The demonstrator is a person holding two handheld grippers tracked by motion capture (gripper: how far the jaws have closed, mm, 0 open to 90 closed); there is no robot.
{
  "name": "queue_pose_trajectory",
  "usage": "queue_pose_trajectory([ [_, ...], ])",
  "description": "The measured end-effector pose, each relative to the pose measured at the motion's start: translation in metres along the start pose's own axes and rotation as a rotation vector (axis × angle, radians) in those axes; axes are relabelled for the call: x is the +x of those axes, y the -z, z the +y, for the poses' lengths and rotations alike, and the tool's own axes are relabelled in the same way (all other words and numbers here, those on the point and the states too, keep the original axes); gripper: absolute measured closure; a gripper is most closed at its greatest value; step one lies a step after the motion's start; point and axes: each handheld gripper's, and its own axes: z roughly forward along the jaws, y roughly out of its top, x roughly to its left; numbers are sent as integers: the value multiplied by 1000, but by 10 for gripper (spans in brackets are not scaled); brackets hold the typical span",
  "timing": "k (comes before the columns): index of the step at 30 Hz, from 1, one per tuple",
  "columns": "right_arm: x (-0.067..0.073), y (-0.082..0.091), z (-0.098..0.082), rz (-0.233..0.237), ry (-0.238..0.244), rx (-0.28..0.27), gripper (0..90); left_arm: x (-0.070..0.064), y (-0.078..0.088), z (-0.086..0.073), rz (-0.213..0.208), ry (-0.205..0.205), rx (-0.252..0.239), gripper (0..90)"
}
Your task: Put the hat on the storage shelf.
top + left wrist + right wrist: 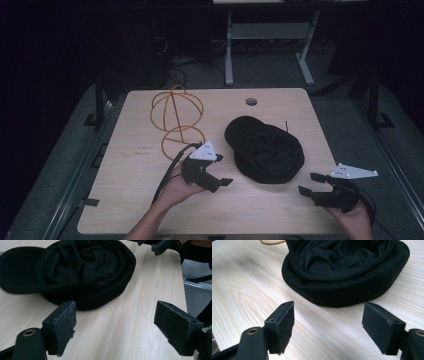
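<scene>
A black cap (265,150) lies upside down on the wooden table (130,200), its brim pointing to the back left. Its hollow inside faces up in the left gripper view (82,267) and in the right gripper view (342,267). My left gripper (225,170) is open just left of the cap, jaws spread wide (115,332) with bare table between them. My right gripper (310,183) is open near the table's front right, a little short of the cap's near rim (328,330). Neither touches the cap.
An orange wire hat stand (176,117) rises at the back left of the table. A round cable hole (251,101) sits near the far edge. The right gripper's jaws (162,246) appear beyond the cap. The table's right edge runs close to my right hand.
</scene>
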Motion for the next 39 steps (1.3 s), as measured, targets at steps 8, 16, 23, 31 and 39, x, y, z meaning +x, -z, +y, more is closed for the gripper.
queue_pose_trajectory([
  [8,0,0,0,2,4,0,255,-2,-24,22,-32,-37,6,178],
  [16,-1,1,0,0,3,-7,255,-1,-50,37,-67,-57,22,193],
  [23,-1,2,0,3,0,-13,255,-1,-69,45,-87,-82,46,204],
  [31,-2,4,0,6,-6,-22,255,-1,-93,52,-116,-107,94,224],
  [39,-3,5,0,4,-9,-33,250,-1,-114,49,-137,-116,156,268],
])
